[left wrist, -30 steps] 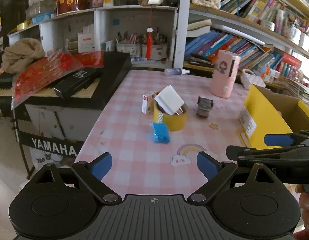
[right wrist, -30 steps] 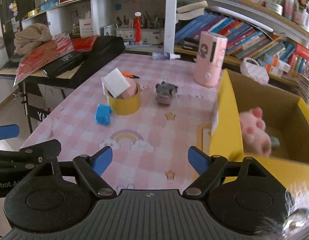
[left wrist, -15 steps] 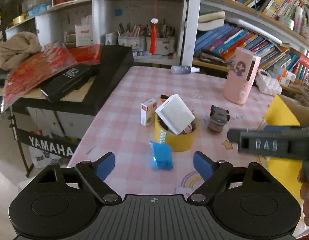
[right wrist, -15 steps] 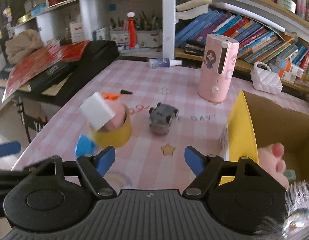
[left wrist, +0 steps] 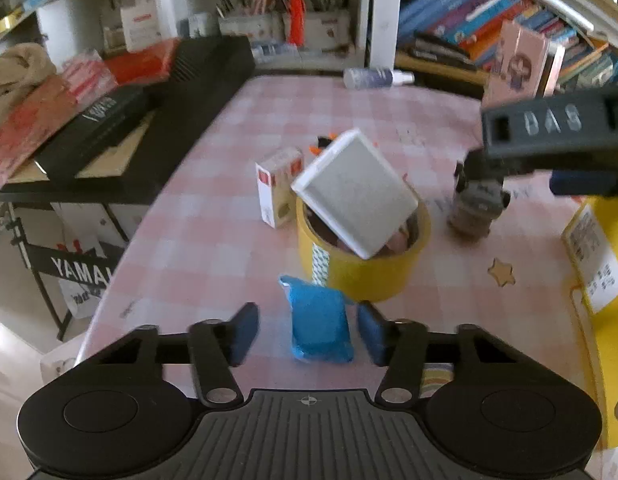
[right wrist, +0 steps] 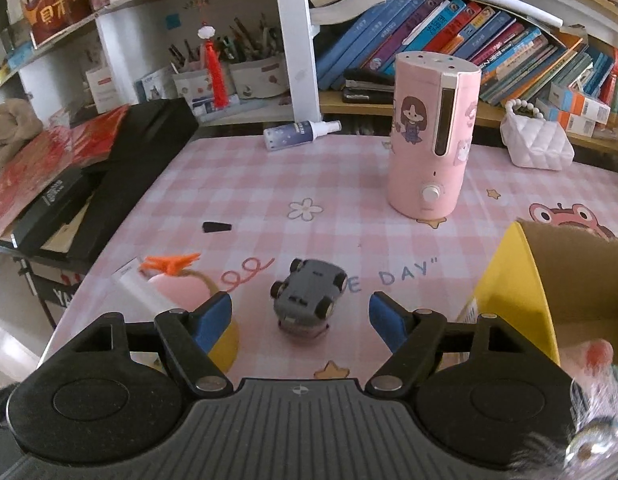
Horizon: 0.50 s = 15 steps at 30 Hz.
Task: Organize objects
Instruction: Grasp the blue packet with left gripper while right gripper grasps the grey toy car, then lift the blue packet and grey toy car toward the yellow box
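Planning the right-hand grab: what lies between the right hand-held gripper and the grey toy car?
Nothing: in the right wrist view only bare pink tablecloth separates the right hand-held gripper from the grey toy car.

Left tongs (left wrist: 307,334) pitched steeply downward, jaws just drawn in to a narrow gap, blue pads (left wrist: 245,332) either side of something small, a sliver of space at each pad, not yet pressing. Right tongs (right wrist: 300,317) angled down too, jaws held wide, pads clear on both sides. Right tongs crossing the left view at upper right.
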Motion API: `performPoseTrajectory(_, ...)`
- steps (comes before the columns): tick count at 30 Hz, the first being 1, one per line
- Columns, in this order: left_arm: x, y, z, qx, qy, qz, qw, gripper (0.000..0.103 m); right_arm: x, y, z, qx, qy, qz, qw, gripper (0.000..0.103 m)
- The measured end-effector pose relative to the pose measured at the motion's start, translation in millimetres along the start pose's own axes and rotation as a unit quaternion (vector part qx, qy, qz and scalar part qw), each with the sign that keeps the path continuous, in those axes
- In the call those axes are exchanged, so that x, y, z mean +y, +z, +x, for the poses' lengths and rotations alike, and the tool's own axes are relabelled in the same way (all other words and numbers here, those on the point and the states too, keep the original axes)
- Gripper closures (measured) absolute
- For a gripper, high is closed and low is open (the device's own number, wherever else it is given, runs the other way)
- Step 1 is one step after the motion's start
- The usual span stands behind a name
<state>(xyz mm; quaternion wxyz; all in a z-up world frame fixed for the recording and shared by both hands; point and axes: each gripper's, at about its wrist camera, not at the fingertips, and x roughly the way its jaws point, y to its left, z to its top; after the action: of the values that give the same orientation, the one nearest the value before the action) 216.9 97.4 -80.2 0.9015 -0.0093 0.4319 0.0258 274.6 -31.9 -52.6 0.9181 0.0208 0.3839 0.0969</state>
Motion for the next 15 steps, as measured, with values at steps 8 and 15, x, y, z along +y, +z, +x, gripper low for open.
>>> performPoseTrajectory(8,9,-2,-5,-0.002,-0.013,-0.010,0.9999,0.076,-3,12,45,0.055,-0.011,0.035,0.998,0.028)
performPoseTrajectory(15,20,-1,-22,-0.011,-0.026,-0.028,0.9992,0.076,-1,14,75,0.087,-0.018,0.045,0.995,0.029)
